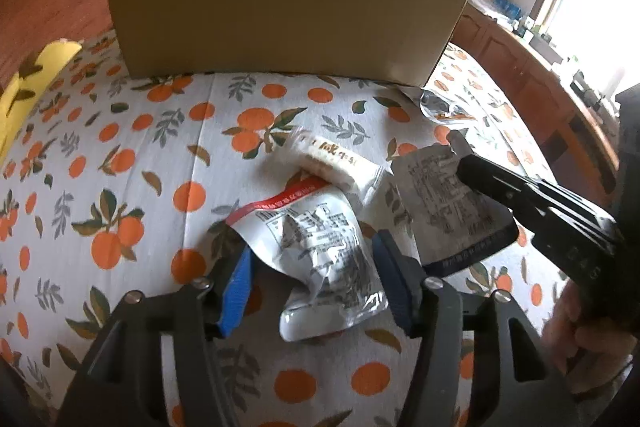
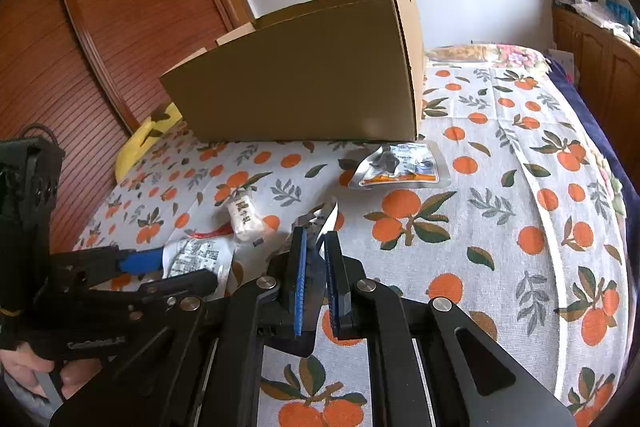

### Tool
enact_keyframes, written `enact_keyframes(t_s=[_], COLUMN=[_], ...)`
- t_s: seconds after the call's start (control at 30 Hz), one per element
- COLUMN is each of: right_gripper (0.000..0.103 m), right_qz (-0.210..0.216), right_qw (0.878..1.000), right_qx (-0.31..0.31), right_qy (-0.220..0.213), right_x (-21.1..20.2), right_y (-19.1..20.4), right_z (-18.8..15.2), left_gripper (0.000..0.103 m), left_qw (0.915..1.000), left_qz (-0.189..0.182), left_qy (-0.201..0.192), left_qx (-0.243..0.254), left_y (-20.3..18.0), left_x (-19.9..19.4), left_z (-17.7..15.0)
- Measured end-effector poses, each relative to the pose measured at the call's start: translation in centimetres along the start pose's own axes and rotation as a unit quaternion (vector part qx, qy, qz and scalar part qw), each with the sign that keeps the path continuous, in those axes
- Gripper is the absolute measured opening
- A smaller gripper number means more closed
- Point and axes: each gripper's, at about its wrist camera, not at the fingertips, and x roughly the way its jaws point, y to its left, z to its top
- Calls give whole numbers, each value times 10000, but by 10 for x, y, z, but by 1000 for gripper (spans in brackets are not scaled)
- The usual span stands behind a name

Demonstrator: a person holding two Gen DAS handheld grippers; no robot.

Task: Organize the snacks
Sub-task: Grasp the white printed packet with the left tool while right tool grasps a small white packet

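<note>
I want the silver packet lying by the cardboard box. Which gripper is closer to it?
Right. The right gripper, shut on a dark-edged printed packet, is nearer the silver packet. The left gripper sits further away, open around a red-striped white packet.

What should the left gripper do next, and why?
Probably close on the white packet. The left gripper is open with the packet lying between its blue pads, not yet pressed. The right gripper already holds another packet, and the box waits behind.

My left tongs point(image 1: 312, 279) tilt steeply downward, their blue pads point(image 1: 236, 287) standing apart, pressing nothing. My right tongs point(image 2: 316, 267) slant down too, pads pinched close together. My hand point(image 2: 36, 371) wraps the left tongs' handle.
</note>
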Motion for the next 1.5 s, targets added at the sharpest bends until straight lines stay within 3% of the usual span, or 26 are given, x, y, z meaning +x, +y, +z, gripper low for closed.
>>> enact_keyframes(t_s=[0.2, 0.77, 0.87, 0.93, 1.2, 1.5], right_gripper=[7, 7, 7, 7, 7, 7], right_qz=[77, 64, 67, 66, 57, 69], right_qw=[9999, 10000, 10000, 10000, 10000, 10000], right_qx=[80, 70, 66, 70, 69, 57], right_qy=[11, 1, -2, 1, 3, -10], right_x=[0, -1, -2, -1, -1, -1], right_y=[-5, -4, -4, -4, -4, -4], right_z=[-1, -1, -1, -1, 0, 1], left_gripper=[63, 71, 65, 51, 38, 28], left_qw=[9967, 9965, 9967, 9965, 9976, 9947], left_qz=[517, 337, 297, 318, 128, 90], left_qy=[-146, -237, -291, -362, -392, -581], left_qx=[602, 723, 699, 681, 560, 845], left_y=[-20, -12, -10, -10, -5, -15], left_x=[9, 8, 5, 1, -8, -19], left_z=[-3, -7, -11, -14, -15, -17])
